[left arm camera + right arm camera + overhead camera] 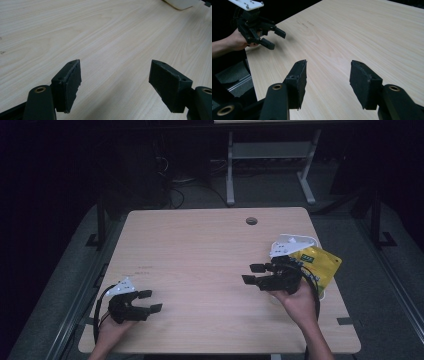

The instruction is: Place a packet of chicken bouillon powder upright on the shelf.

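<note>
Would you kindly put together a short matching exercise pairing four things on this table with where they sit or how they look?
Things:
1. left gripper
2. right gripper
3. yellow packet
4. round hole

Descriptions:
A. near the table's far edge, right of centre
B. jaws open, by the near left corner
C. lying flat at the right edge, behind a gripper
D. jaws open and empty, pointing left over the right half

Pairs: 1-B, 2-D, 3-C, 4-A

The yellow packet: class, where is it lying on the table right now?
In the high view the yellow packet lies near the table's right edge, just behind the right gripper, with a white item at its far-left side.
</note>
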{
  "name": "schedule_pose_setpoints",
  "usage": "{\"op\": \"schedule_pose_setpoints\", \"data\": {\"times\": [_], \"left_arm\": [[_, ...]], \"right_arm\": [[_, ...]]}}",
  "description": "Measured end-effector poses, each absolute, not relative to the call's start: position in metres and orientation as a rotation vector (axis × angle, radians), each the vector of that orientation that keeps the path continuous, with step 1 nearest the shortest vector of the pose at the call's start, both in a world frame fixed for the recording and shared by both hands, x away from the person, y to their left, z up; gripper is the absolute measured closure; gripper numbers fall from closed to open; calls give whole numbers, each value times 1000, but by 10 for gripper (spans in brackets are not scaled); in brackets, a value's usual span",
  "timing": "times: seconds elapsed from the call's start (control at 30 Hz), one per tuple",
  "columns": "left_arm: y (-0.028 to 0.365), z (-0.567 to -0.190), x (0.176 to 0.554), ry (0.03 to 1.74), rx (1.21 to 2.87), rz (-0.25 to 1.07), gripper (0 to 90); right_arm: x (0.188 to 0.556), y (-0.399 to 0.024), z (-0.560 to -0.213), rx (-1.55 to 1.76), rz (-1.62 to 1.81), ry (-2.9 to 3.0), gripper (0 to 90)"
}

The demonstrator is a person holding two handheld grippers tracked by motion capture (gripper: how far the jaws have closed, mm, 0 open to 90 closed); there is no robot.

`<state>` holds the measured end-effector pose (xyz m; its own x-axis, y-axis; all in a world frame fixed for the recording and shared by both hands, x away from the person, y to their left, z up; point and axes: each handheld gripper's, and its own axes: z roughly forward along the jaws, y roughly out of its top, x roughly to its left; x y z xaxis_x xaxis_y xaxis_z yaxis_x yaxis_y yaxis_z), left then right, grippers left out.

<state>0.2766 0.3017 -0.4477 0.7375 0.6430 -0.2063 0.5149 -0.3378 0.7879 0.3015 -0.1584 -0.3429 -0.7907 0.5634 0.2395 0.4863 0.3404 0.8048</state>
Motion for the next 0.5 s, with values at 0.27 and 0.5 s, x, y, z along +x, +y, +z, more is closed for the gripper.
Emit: {"op": "schedule_pose_setpoints", "data": {"times": [0.27,0.5], "left_arm": [[302,-448,277,877,2012,174,253],[302,-447,277,877,2012,174,253]], "right_arm": [[303,-144,-353,975,1460,2544,453],[305,-133,-360,964,1460,2569,439]]}}
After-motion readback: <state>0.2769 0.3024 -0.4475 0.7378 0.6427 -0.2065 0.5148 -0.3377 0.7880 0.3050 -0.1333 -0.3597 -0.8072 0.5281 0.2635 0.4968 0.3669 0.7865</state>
